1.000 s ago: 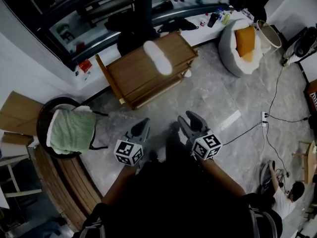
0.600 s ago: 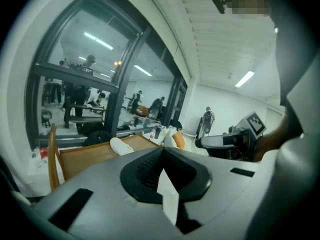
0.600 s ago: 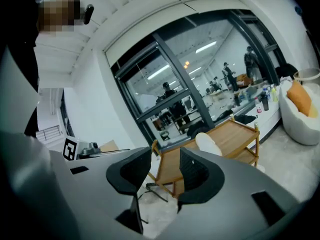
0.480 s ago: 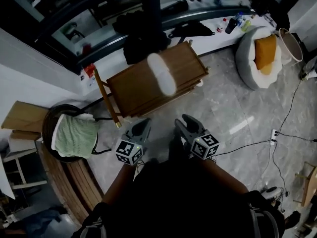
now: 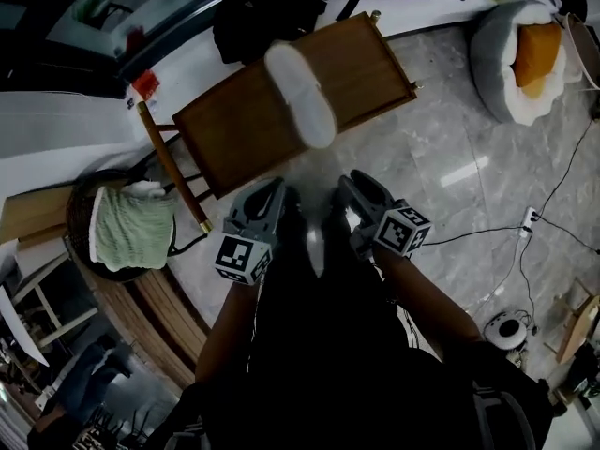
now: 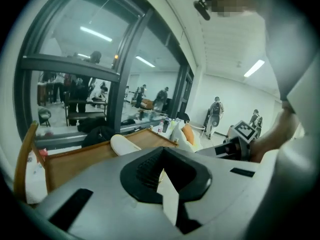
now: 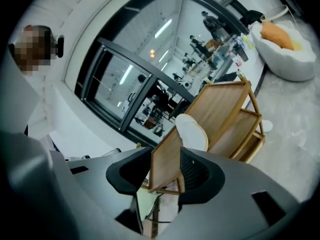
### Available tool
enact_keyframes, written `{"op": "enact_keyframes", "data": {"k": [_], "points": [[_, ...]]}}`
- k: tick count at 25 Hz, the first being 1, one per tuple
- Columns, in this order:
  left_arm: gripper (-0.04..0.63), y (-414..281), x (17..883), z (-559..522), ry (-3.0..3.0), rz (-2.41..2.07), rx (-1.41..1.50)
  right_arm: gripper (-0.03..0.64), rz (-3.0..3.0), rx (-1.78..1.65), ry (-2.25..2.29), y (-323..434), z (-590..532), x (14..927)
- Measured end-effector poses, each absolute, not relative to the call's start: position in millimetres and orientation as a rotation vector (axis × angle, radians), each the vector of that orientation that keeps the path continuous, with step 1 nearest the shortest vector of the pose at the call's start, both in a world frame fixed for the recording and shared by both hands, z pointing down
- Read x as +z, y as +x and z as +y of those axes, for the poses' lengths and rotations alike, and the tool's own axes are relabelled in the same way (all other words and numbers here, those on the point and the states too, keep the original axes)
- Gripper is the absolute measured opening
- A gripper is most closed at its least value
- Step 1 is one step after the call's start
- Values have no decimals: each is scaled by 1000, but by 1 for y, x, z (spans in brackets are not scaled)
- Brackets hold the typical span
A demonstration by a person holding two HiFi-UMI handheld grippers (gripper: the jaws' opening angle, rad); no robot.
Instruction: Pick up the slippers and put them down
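Step in hand: reaching out, nothing picked up yet. One white slipper [image 5: 300, 97] lies on the far wooden worktop [image 5: 234, 129]. Left claw [image 5: 265, 198] and right claw [image 5: 361, 193] near, both released, empty. Next: move forward, pinch the slipper.

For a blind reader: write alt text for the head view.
A white slipper lies on a wooden cart. Nearer the camera, the left gripper and right gripper hang open and empty above the floor. A basket with a green towel stands at left.
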State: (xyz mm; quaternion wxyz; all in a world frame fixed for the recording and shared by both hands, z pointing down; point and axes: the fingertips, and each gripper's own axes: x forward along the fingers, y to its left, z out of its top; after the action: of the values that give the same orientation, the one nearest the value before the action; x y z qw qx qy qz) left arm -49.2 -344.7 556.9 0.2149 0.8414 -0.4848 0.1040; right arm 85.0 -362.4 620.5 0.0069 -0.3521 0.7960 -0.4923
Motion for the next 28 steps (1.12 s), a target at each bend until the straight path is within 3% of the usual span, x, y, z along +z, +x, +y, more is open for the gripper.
{"op": "enact_keyframes", "data": {"k": [14, 28], "points": [[11, -31, 662, -401, 2363, -1188, 301, 155, 2027, -1832, -1033, 67, -406, 753], [11, -27, 706, -390, 2331, -1158, 275, 155, 2015, -1840, -881, 37, -422, 769]]}}
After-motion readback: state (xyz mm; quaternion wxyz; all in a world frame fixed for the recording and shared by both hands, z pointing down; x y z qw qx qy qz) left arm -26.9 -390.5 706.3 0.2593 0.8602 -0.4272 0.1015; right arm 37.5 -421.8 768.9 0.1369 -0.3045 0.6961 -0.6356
